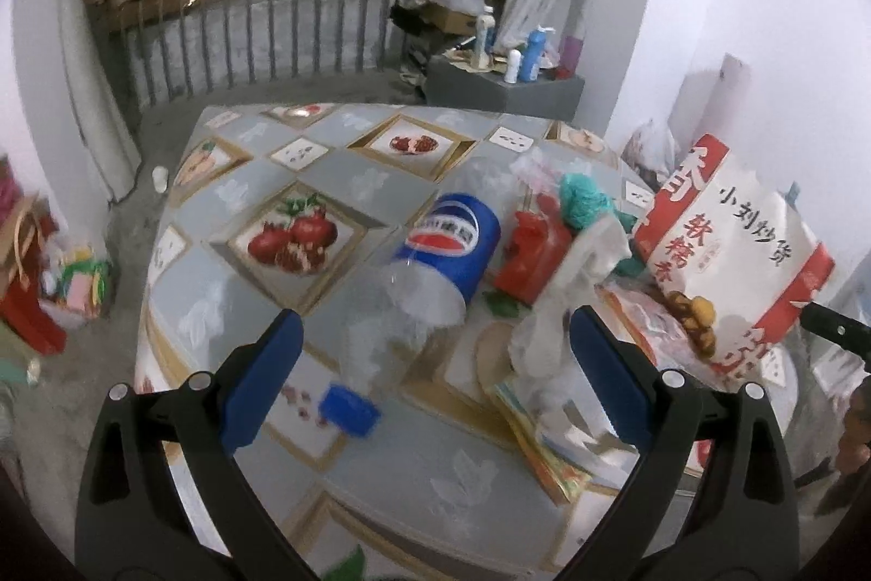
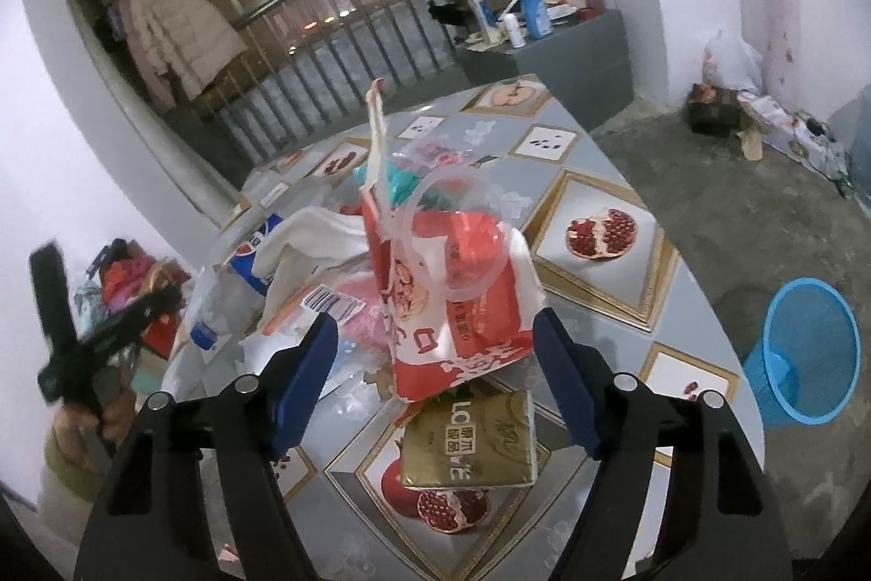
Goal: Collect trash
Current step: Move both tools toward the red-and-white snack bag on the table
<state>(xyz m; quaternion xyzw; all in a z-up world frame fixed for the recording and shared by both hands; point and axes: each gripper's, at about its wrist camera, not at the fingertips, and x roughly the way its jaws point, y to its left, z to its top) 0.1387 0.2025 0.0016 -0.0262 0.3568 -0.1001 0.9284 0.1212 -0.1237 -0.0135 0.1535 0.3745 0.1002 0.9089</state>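
**Both grippers poised over the table's litter**

Right gripper (image 2: 435, 358) stands wide, its jaws flanking the red-and-white snack bag (image 2: 462, 309) without pressing it; nothing is held. Left gripper (image 1: 433, 363) is also spread wide and empty, with the crushed cola bottle (image 1: 430, 265) lying just beyond its tips. The trash sits piled mid-table (image 2: 599, 309); a blue bin (image 2: 805, 347) waits on the floor to the right. Judging by this, the pick is only beginning: next, the right jaws should close on the bag, then carry it to the bin.
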